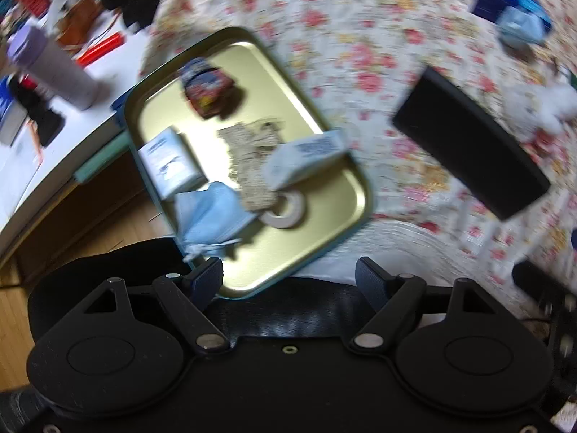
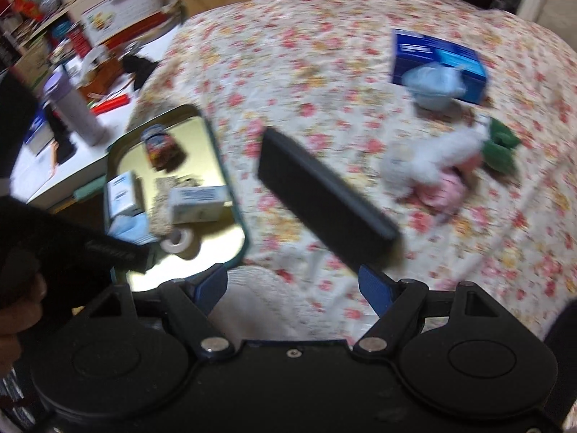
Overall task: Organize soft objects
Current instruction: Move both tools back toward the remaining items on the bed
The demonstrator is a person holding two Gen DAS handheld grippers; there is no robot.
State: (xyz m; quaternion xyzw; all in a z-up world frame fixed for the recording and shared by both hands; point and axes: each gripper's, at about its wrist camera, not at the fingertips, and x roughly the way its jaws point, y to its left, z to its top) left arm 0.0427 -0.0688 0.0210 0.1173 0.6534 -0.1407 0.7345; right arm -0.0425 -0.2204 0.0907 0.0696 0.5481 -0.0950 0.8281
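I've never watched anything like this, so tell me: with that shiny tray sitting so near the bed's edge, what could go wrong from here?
1. The gold tray overhangs the flowered bedspread at its near corner; a nudge might tip it off.
2. The blue face mask droops over the tray's rim and could slip out.
3. Both views are blurred, so either open gripper, left gripper or right gripper, might bump the black flat box.
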